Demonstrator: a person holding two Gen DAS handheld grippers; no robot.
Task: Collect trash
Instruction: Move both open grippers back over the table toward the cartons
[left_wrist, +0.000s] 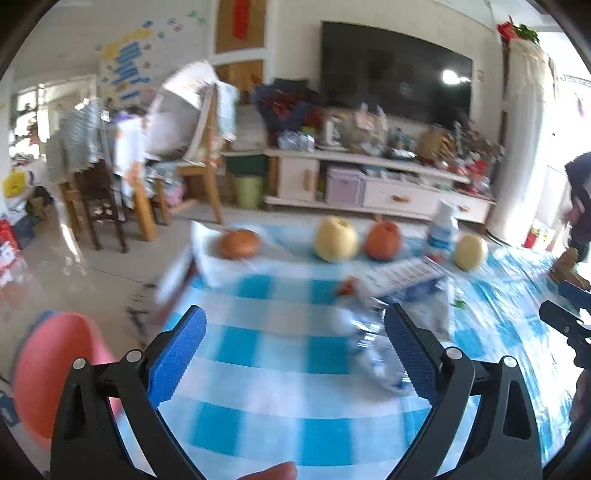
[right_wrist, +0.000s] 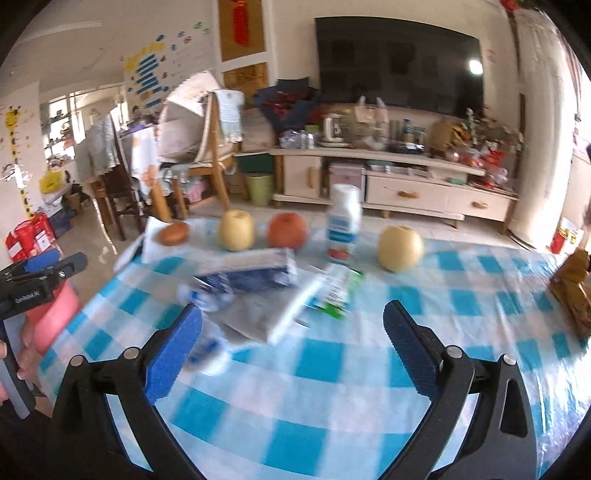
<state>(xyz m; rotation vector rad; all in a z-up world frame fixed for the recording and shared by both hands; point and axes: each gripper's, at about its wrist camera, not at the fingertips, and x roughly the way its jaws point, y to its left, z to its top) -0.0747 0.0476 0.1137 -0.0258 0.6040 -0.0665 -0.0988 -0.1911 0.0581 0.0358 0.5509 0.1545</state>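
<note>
Table (right_wrist: 332, 387) in blue-white check cloth fills both views, motion blur throughout. Pink bin (left_wrist: 48, 369) sits off the table's left edge, by the floor. Trash pile mid-table: blue-white flat pack (right_wrist: 255, 271), white paper sheet (right_wrist: 258, 317) under it, green-white carton (right_wrist: 338, 286) lying tilted just right of the pack, crumpled clear-blue wrapper (right_wrist: 207, 291) at the pile's left end. Same wrapper (left_wrist: 373, 347) shows just inside the left tool's right finger, not gripped as far as visible. Back row along the far edge: brown fruit (right_wrist: 175, 232) on a white napkin, yellow apple (right_wrist: 236, 230), red apple (right_wrist: 287, 230), upright white bottle (right_wrist: 345, 225), second yellow apple (right_wrist: 400, 249). Brown item (right_wrist: 572, 291) at the right edge, too blurred to name. Left tool (left_wrist: 295, 325) spread wide, holding nothing. Right tool (right_wrist: 293, 325) spread wide, nothing between the pads, pile just beyond its tips.
</note>
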